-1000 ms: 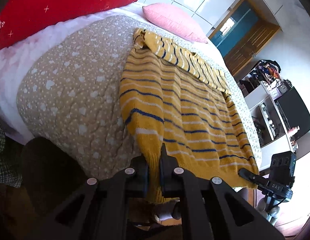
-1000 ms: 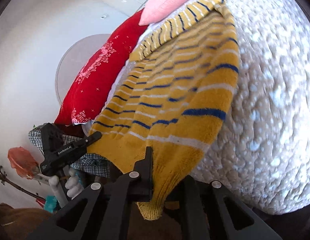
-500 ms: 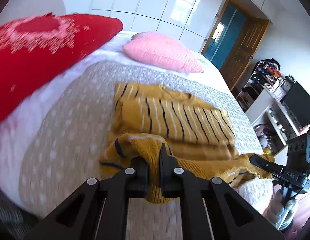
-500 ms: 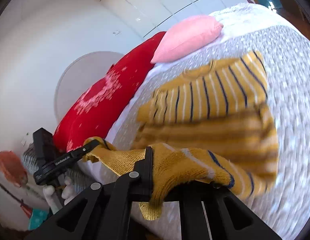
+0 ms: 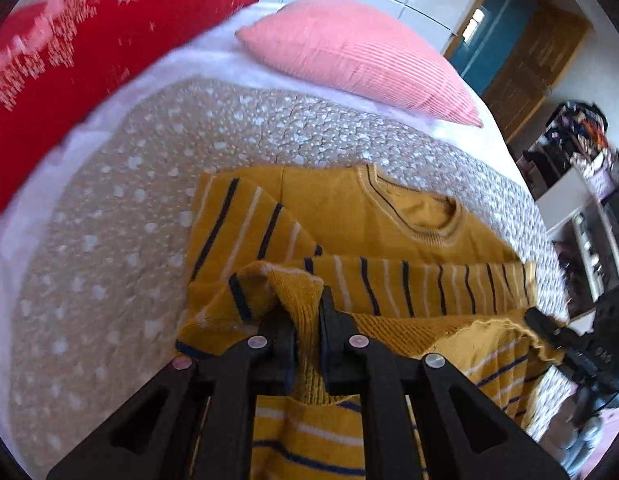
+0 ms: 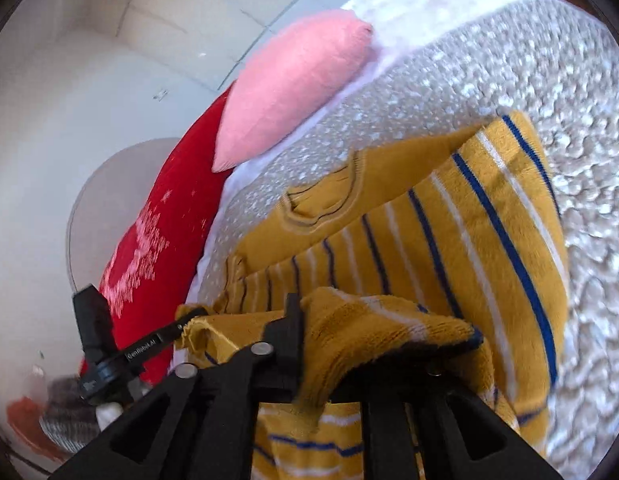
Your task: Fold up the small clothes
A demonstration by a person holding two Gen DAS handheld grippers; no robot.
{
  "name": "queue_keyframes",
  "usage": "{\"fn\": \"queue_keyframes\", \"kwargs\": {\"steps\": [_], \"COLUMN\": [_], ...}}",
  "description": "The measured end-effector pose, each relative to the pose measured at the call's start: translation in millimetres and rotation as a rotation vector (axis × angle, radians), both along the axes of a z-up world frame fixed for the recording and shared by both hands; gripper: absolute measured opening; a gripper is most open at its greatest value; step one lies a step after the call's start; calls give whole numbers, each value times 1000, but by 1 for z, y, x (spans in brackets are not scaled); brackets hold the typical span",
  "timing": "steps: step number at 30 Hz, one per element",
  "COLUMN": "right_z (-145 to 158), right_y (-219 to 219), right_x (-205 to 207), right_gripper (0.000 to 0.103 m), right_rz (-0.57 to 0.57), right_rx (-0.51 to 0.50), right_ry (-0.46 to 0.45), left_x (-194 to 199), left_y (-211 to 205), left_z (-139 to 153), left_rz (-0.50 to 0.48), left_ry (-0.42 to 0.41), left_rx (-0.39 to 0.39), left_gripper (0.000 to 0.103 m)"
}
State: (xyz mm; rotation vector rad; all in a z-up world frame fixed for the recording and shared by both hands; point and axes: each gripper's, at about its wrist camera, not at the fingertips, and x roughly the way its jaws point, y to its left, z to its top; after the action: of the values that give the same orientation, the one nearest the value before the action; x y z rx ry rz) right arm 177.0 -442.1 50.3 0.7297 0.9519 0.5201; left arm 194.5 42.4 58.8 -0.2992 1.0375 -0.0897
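In the left wrist view, a speckled quilt (image 5: 109,240) is spread under a red pillow (image 5: 89,40) and pink pillow (image 5: 357,52). The sweater (image 5: 389,216) hem, earlier hanging off the bed's edge, is now carried over its collar, pinched in the left gripper (image 5: 307,320), whose jaws are starting to open. In the right wrist view, the right gripper (image 6: 329,344) is seen opening, hem still between its jaws.

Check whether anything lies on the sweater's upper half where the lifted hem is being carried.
Nothing visible does. The yellow striped sweater has its collar end flat on the quilt, bare of objects. The pink pillow and red pillow sit beyond the collar, clear of it.
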Motion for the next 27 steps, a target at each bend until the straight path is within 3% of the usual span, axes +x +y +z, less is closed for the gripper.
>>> {"fn": "queue_keyframes", "kwargs": {"steps": [5, 8, 11, 14, 18, 21, 24, 27], "right_z": [-25, -39, -46, -50, -46, -37, -22, -4], "right_y": [-6, -14, -25, -36, -34, -28, -33, -44], "right_x": [33, 52, 64, 72, 77, 77, 68, 47], "right_gripper": [28, 31, 33, 35, 36, 38, 49, 53], "right_rz": [-46, -80, -132, -174, -166, -171, -183, -197], "right_rx": [22, 95, 204, 254, 200, 134, 84, -7], "right_ry": [74, 108, 120, 116, 99, 77, 36, -30], "left_x": [33, 50, 63, 65, 61, 54, 40, 18], "left_y": [18, 25, 42, 59, 83, 98, 98, 87], "left_z": [-15, -25, -35, -39, -30, -26, -19, -12], "left_rz": [54, 80, 111, 163, 248, 288, 257, 178], "left_ry": [47, 81, 101, 90, 38, 39, 34, 22], "left_rx": [-157, -238, -419, -533, -475, -417, -317, -204], "left_gripper": [13, 13, 16, 25, 37, 38, 39, 44]}}
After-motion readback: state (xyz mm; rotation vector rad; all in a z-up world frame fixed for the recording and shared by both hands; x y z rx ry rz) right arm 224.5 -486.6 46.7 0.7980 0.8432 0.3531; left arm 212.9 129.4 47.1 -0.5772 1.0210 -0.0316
